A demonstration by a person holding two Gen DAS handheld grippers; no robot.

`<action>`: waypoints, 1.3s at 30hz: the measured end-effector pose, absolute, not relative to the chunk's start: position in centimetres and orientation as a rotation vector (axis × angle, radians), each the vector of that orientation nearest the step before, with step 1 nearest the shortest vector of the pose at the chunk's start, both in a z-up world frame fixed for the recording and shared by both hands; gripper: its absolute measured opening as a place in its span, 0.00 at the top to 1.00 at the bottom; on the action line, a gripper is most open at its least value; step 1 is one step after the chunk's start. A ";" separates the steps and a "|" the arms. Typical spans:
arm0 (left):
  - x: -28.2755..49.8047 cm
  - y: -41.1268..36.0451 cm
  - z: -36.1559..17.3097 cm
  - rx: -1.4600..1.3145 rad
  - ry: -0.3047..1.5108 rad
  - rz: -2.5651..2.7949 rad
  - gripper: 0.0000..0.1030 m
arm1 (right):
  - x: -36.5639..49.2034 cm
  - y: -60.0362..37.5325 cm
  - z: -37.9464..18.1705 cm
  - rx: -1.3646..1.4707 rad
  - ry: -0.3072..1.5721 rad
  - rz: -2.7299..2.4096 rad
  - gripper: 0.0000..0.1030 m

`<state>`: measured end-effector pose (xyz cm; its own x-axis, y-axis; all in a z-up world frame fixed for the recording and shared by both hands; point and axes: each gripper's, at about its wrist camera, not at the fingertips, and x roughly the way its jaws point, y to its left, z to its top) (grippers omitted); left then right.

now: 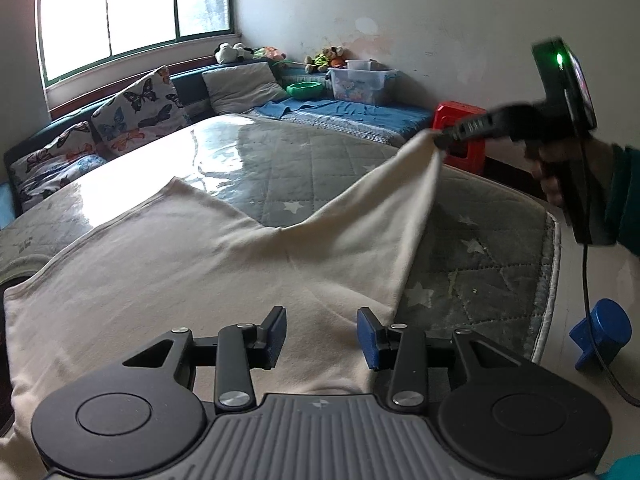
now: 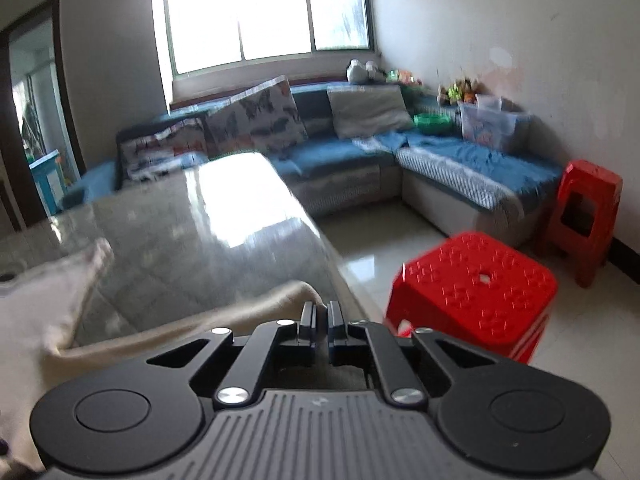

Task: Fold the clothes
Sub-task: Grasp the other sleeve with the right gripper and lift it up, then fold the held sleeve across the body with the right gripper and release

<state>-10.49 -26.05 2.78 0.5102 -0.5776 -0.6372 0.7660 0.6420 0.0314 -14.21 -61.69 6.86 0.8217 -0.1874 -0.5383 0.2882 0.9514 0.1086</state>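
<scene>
Cream garment (image 1: 168, 272): a pale cotton piece lying spread over the lower left and centre of the left wrist view, on the worktop; one corner is lifted toward the upper right of the frame, so the cloth makes a slanted sheet in the air.
Worktop (image 1: 288, 164): covered by a grey quilted mat with white stars under a glossy clear sheet; the window shines on it in the upper left.
Right gripper (image 2: 321, 312): its jaws are pressed together on the raised corner of the cream garment; in the left wrist view it is at the right edge, blurred, with a green light on its body.
Hand (image 1: 554, 184): holds the handle of the right gripper, at the right of the frame, with a dark green sleeve behind it.
Left gripper (image 1: 321, 334): at the bottom centre, jaws wide apart with blue pads, holding nothing, just above the garment's near part.
Red stool (image 2: 476, 284): on the floor just beside the worktop, right of centre.
Second red stool (image 2: 586, 208): near the wall, at the right.
Sofa (image 2: 340, 160): blue, with butterfly cushions, under the window, upper centre.
</scene>
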 end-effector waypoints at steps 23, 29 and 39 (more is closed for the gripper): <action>-10.6 -18.3 4.1 0.190 0.614 -0.647 0.55 | -14.9 -51.7 18.1 0.103 0.417 0.163 0.96; -10.8 -13.6 4.3 0.125 0.616 -0.522 0.52 | -13.7 -44.4 19.0 0.002 0.434 0.362 0.96; -12.3 -9.3 3.2 0.043 0.646 -0.413 0.51 | -12.6 -33.8 15.5 -0.092 0.553 0.606 0.96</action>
<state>-12.34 -9.34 3.18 0.7205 -0.3604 -0.5924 0.3868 0.9179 -0.0880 -12.60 -33.76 15.53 0.6821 0.5151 -0.5191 -0.5633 0.8227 0.0762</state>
